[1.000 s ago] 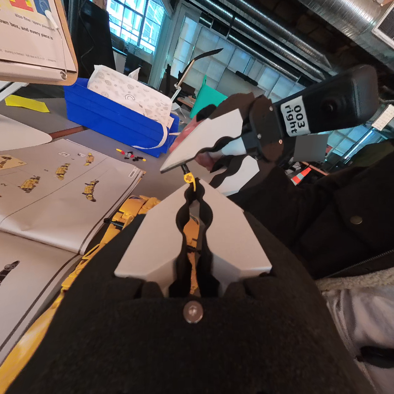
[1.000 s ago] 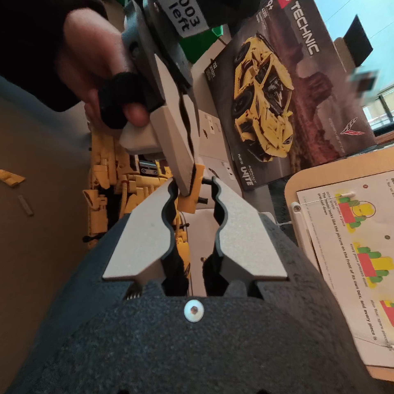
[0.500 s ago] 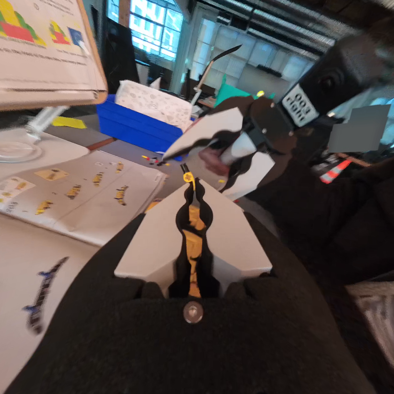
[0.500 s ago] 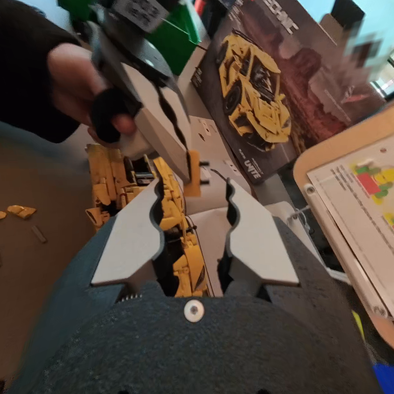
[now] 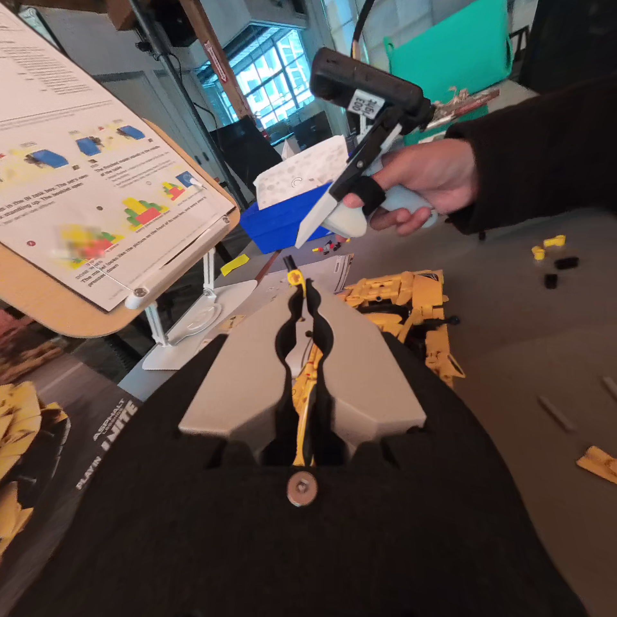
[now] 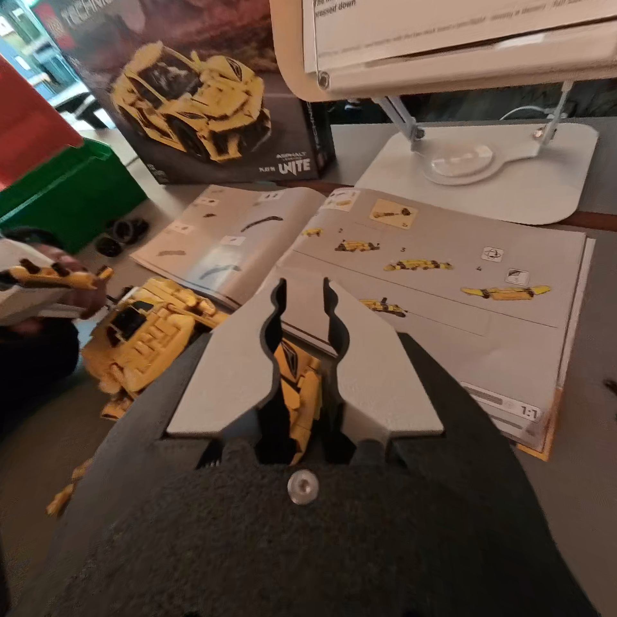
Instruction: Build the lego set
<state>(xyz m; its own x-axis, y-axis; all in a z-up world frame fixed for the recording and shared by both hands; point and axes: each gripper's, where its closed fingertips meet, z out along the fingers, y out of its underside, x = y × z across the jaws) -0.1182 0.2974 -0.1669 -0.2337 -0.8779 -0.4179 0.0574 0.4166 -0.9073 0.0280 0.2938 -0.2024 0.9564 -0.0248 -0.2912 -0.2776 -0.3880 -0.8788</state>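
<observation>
My left gripper (image 5: 303, 287) is shut on a long yellow Lego sub-assembly (image 5: 294, 277) with black pins; its end sticks out past the fingertips. The same piece shows at the far left of the right wrist view (image 6: 56, 277). The partly built yellow car (image 5: 402, 300) lies on the grey table, just beyond and right of my left gripper. It also shows in the right wrist view (image 6: 143, 334). My right gripper (image 6: 303, 283) is open and empty over the edge of the open instruction booklet (image 6: 434, 283). In the left wrist view a hand holds it (image 5: 312, 222) above the table.
The set's box (image 6: 217, 100) stands at the back, with a green bin (image 6: 66, 193) and black tyres (image 6: 123, 230) to its left. A tilted instruction board on a white stand (image 6: 500, 173) is at the back right. A blue bin (image 5: 283, 220) and loose yellow and black pieces (image 5: 551, 248) lie on the table. My hands' fingertips stand some 15 cm from each other.
The two grippers have drawn apart. My right gripper, open throughout, left the yellow piece and now points at the booklet. My left gripper kept its hold and swung round.
</observation>
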